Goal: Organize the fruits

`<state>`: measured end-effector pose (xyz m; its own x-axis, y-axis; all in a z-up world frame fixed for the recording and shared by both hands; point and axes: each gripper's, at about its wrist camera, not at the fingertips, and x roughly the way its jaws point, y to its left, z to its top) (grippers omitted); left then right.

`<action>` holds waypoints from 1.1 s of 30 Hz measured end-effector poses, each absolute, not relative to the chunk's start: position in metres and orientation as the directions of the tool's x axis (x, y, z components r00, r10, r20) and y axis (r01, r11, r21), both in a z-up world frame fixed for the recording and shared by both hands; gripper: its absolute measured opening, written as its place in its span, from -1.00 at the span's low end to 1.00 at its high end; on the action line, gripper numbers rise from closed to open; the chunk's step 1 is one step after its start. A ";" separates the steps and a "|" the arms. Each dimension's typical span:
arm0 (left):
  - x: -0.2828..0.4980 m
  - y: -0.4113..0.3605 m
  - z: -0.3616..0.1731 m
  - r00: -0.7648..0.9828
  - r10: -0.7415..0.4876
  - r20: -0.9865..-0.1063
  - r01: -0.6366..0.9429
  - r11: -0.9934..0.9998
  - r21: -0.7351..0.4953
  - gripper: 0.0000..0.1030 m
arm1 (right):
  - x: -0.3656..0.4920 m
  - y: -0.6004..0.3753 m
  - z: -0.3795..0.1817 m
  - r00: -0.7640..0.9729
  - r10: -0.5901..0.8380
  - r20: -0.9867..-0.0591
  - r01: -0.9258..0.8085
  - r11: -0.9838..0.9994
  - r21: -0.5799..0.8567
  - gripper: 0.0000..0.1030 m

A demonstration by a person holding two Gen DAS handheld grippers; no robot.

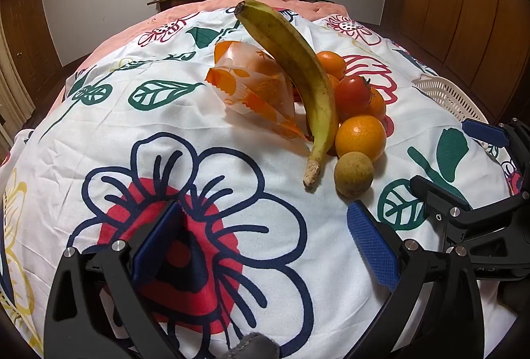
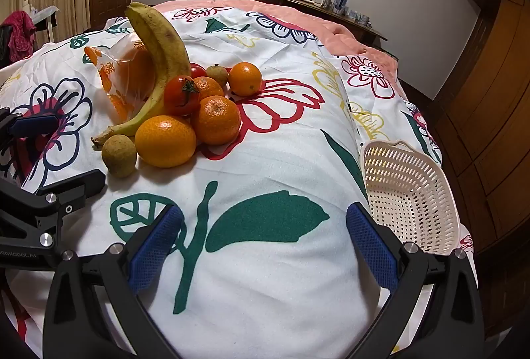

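White bedspread printed with flowers and green leaves; yellow banana, orange tangerines, red tomato, cream basket.

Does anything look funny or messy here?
Yes. The banana is propped up on the fruit pile, leaning on the orange printed bag, instead of lying flat. The basket sits tipped near the bed's edge.

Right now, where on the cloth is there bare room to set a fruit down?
Free: the cloth between the fruit pile and the basket, and the stretch in front of both grippers. Crowded: around the banana, the bag and the oranges, which touch.
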<state>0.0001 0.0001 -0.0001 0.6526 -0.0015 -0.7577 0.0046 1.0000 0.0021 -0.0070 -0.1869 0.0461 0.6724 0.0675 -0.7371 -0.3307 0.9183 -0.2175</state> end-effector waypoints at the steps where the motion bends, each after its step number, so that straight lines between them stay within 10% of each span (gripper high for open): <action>1: 0.000 0.000 0.000 0.653 -0.002 -0.757 0.005 1.000 0.002 0.96 | -0.007 -0.187 0.046 0.673 0.068 -0.737 -0.331 0.918 -0.218 0.91; 33: 0.000 0.000 0.000 0.654 -0.002 -0.757 0.005 1.000 0.002 0.96 | -0.004 -0.188 0.047 0.668 0.072 -0.741 -0.332 0.920 -0.210 0.91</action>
<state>0.0000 0.0001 -0.0001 0.6537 -0.0016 -0.7568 0.0047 1.0000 0.0020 -0.0041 -0.1880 0.0472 0.6675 0.0719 -0.7411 -0.3318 0.9198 -0.2096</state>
